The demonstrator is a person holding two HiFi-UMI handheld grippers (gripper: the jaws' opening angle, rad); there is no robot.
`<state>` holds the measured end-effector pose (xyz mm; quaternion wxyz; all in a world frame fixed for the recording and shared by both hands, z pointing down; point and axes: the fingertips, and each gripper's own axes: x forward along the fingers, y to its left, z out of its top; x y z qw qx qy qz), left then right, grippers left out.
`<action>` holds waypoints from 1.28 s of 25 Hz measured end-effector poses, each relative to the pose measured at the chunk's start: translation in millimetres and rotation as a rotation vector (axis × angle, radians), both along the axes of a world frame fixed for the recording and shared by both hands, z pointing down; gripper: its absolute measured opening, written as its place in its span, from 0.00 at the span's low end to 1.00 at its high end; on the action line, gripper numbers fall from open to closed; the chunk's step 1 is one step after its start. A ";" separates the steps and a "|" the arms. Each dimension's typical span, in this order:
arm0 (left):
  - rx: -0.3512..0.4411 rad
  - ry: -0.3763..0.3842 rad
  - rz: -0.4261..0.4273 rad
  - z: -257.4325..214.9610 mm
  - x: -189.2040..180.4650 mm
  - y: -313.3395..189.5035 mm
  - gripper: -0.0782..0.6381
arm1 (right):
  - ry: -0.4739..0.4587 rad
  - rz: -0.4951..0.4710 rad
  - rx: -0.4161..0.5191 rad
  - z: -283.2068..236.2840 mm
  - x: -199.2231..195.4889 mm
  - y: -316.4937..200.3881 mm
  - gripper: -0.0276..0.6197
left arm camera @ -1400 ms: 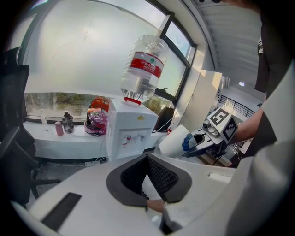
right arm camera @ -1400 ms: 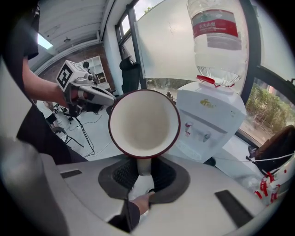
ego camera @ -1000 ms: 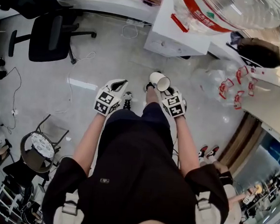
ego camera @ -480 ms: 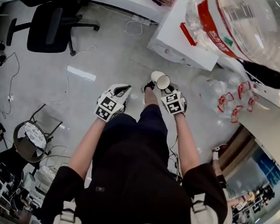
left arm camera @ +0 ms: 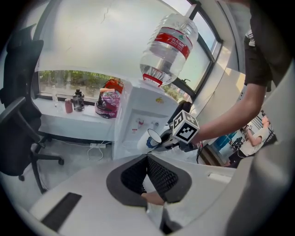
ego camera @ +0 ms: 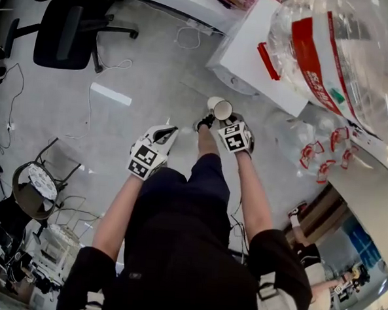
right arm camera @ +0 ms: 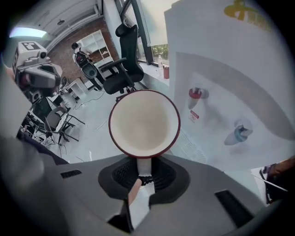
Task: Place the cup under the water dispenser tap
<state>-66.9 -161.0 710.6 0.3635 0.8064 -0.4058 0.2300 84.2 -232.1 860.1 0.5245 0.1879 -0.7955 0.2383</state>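
The cup (right arm camera: 144,122) is in the right gripper (right arm camera: 144,166). The jaws are closed only part of the way, because a narrow white piece under the red rim stands between the pads. It looks like the handle, but I cannot say this for sure. The cup is empty and its mouth is turned back toward the gripper.

In the head view the cup is in the air over the floor, on the near side of the water dispenser (right arm camera: 230,69). It is close to the front of the dispenser but not yet under a tap. The red tap (right arm camera: 196,93) and the blue tap (right arm camera: 239,132) are both to the right of the cup and farther away.

The left gripper (ego camera: 164,135) is to the left, well apart from the cup. The tips of its jaws are together and nothing is between them.

I judge the cup to be light while it is empty, and stiff, so the pads will not bend it. The wall looks smooth and perhaps glazed, so it may be slippery. If it is ceramic, a fall onto the hard floor could break it.

The narrow piece is a reasonable place to hold. However, the round body hangs out beyond the pads, so the cup may turn in the grip if it knocks against the dispenser. It should be turned upright with care before it is set down under the tap.
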 end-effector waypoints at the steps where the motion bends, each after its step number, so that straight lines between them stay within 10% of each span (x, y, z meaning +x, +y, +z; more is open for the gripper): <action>1: -0.001 -0.001 -0.007 2.4 -1.7 0.3 0.11 | 0.002 0.002 0.002 5.5 -1.2 -4.3 0.11; 32: -0.071 0.003 -0.179 58.2 -32.5 11.7 0.11 | 0.290 0.181 0.003 146.8 18.3 -99.7 0.11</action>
